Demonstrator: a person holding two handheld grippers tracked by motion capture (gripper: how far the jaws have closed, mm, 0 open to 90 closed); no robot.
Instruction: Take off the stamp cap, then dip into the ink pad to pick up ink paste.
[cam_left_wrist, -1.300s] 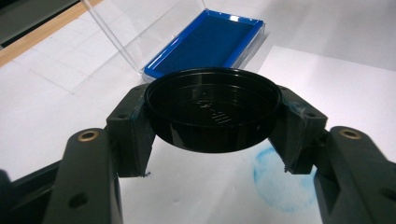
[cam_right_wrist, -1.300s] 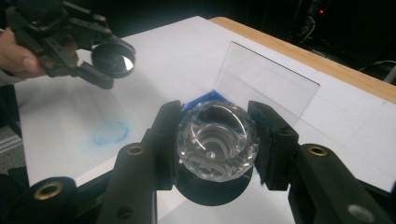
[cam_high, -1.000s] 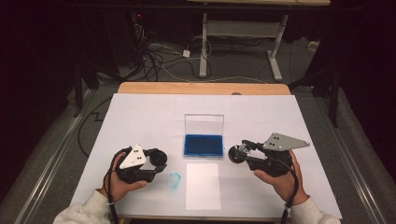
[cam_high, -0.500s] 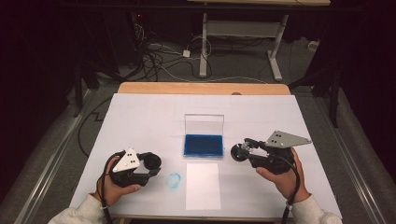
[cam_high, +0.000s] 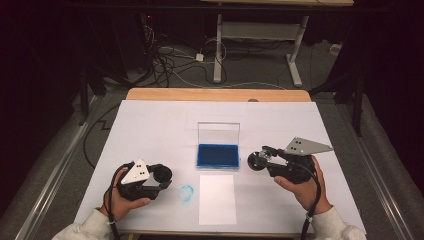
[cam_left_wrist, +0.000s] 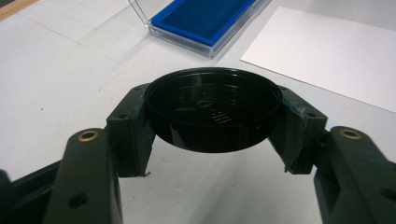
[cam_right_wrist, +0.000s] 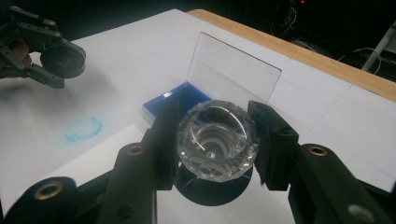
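My left gripper (cam_high: 162, 175) is shut on a round black lid (cam_high: 161, 173) near the table's front left, held a little above the white surface; the lid (cam_left_wrist: 212, 112) sits hollow side up between the jaws. My right gripper (cam_high: 260, 161) is shut on a clear faceted stamp knob (cam_right_wrist: 217, 140) with a black round base, right of the blue ink pad (cam_high: 218, 155). The pad lies in a clear case whose lid (cam_high: 218, 132) stands open. A faint blue ring mark (cam_high: 186, 193) is on the table between the left gripper and a white paper sheet (cam_high: 217, 199).
The white table cover (cam_high: 150, 130) ends at a wooden strip (cam_high: 215, 95) at the far edge. Beyond it are cables and a desk frame on the dark floor. The paper sheet (cam_left_wrist: 327, 56) lies just in front of the ink pad (cam_left_wrist: 210, 18).
My left gripper has drawn slightly back toward the near edge with the black lid in it. The right gripper has hardly moved.
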